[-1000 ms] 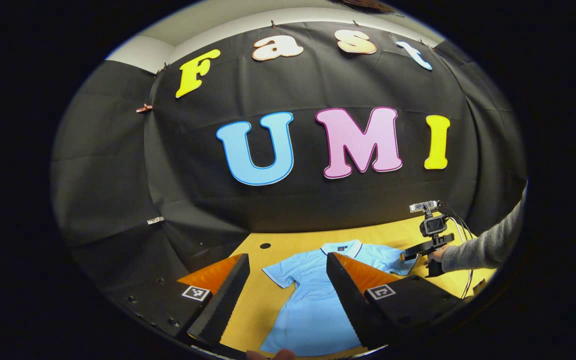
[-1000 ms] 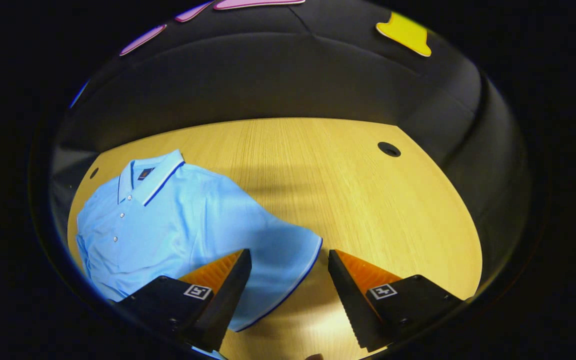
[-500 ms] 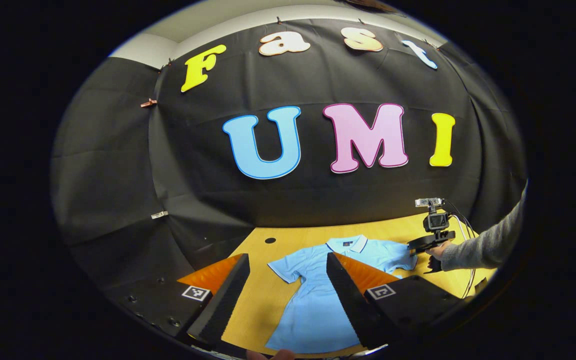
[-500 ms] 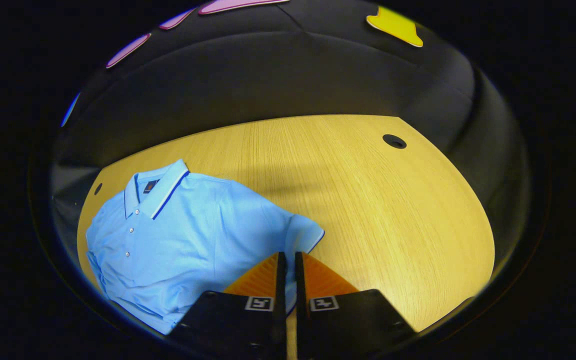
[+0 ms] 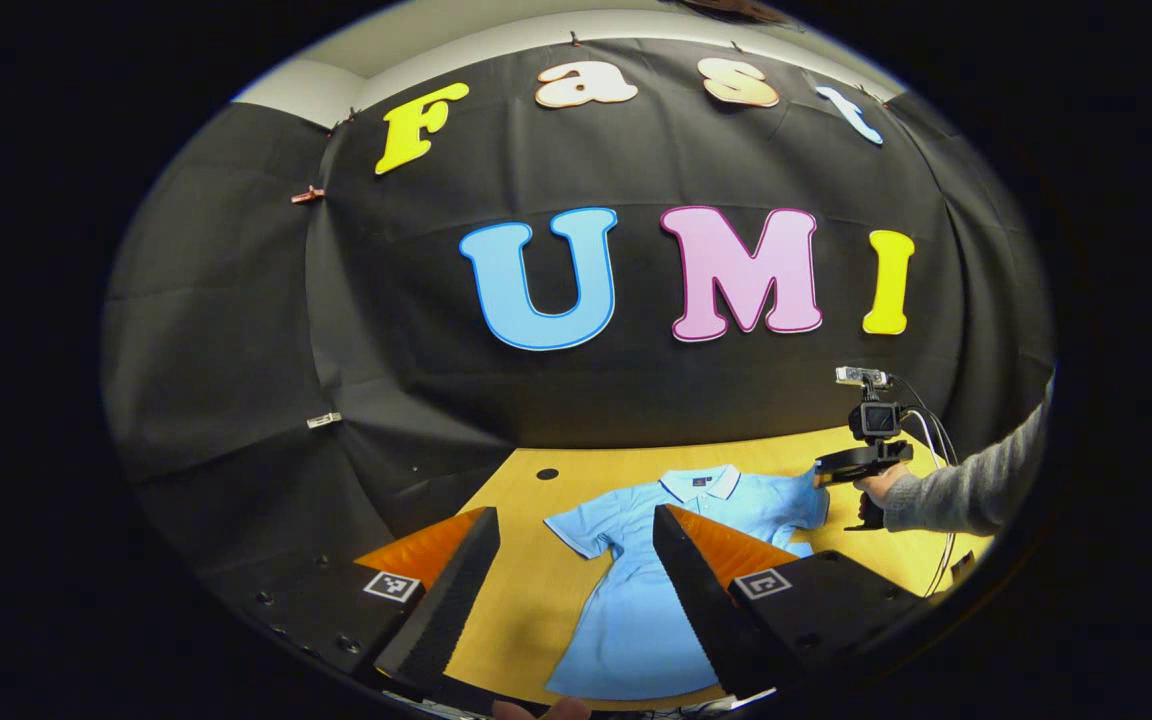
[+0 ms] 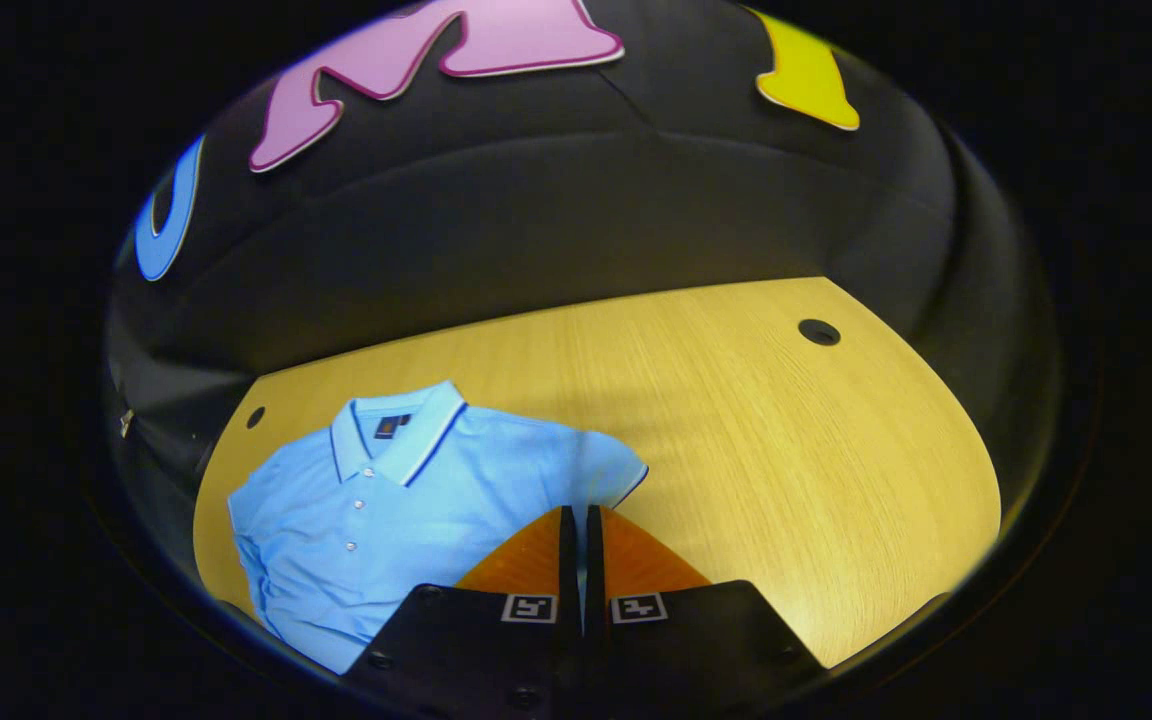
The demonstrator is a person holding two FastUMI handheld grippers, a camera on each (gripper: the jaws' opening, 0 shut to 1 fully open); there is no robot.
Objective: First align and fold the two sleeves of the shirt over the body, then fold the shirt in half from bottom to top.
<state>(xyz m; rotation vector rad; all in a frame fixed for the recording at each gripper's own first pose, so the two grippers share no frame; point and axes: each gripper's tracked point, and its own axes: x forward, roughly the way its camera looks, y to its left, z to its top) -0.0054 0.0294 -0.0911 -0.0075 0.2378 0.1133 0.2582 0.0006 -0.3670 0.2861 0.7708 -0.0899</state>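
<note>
A light blue polo shirt lies face up on the wooden table, collar toward the wall. In the left gripper view my left gripper hangs open above the shirt's lower body, nothing between its fingers. In the same view a hand holds the right gripper at the shirt's right sleeve. In the right gripper view the shirt spreads to the left and my right gripper is shut on the sleeve's hem, which is lifted off the table.
Black cloth walls close off the table's far side and both ends. A round cable hole sits near the table's back left corner, another cable hole at the back right. A cable trails from the right gripper. A grey sleeve reaches in from the right.
The right gripper went from open around the sleeve hem to shut on it, then rose with the sleeve. The left gripper drew back a little and stayed open.
</note>
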